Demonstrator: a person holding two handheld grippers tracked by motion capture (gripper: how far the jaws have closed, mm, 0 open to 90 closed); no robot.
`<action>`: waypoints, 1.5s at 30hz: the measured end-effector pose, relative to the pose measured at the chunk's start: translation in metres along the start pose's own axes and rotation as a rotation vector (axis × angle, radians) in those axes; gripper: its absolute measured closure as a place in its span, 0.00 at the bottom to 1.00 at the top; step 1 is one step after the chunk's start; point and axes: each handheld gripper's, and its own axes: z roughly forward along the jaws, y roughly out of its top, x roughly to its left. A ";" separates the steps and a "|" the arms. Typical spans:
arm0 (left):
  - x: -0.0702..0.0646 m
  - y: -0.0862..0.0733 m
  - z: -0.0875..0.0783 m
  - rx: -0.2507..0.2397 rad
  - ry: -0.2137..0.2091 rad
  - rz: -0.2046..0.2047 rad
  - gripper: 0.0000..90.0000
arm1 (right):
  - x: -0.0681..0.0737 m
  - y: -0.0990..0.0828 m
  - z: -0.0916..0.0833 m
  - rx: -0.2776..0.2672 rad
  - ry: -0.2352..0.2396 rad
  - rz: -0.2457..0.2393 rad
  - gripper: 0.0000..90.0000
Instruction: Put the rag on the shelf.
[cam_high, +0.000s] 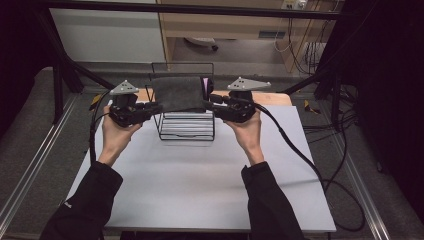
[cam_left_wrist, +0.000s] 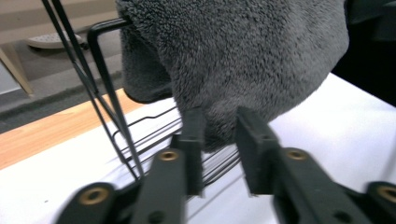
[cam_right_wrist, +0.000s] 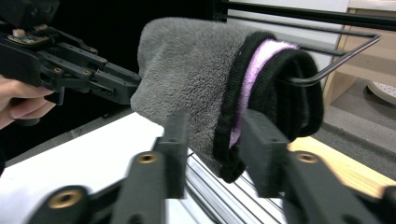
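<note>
The grey towel (cam_high: 177, 93) hangs over the black wire rack (cam_high: 186, 131) on your white surface (cam_high: 200, 185). Your left claw (cam_high: 156, 106) and right claw (cam_high: 209, 101) are partly open, loose around the towel's two ends.

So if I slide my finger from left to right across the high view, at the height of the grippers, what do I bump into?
left gripper → grey towel on the wire rack → right gripper

White table top (cam_high: 200, 190); wooden board (cam_high: 272, 98); cables (cam_high: 305, 50) behind.
</note>
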 end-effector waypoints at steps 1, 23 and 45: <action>0.000 0.000 -0.002 0.007 0.002 0.002 0.69 | 0.000 0.001 -0.004 0.003 0.004 0.004 0.61; 0.003 -0.064 -0.028 0.065 0.063 0.021 0.11 | -0.014 -0.042 -0.063 0.066 0.010 0.045 0.04; -0.004 -0.159 -0.017 0.100 0.028 0.004 0.10 | -0.031 -0.165 -0.078 0.159 -0.013 0.120 0.01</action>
